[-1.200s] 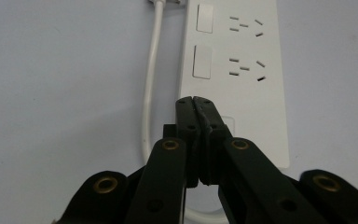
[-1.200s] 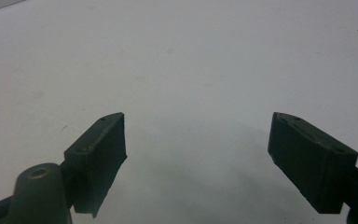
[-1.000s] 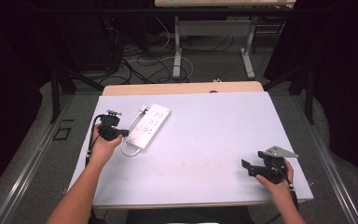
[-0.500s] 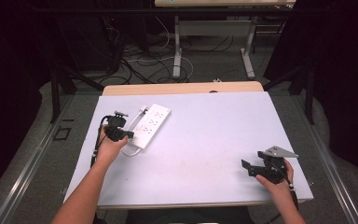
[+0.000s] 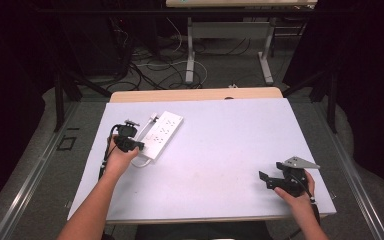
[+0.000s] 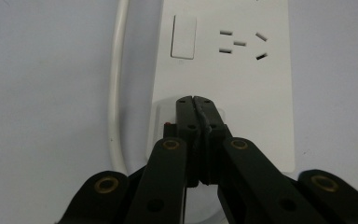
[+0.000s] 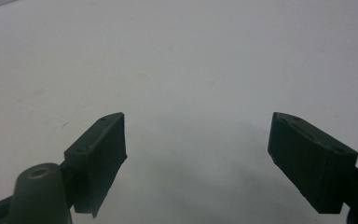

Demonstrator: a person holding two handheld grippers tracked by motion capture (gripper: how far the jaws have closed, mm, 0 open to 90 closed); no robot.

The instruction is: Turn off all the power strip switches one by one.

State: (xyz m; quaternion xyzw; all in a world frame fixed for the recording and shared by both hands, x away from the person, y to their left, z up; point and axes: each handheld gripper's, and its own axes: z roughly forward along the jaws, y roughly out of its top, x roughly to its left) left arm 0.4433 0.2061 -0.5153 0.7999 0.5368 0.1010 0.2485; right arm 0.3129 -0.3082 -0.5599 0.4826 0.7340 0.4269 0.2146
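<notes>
— Two grippers; which is nearer the power strip [image 5: 161,134]?
— The left gripper [image 6: 196,103], jaws together, tips over its near end; the strip's length runs straight ahead; the right gripper [image 7: 196,154] is spread, well apart.

Power strip at the table's far left

The power strip [image 5: 162,134] lies on the table [image 5: 220,150], its cord [image 6: 116,84] running along its side. The left gripper [image 5: 130,144] sits over its near end; the right gripper [image 5: 272,179] is well apart, at the near right corner.
</notes>
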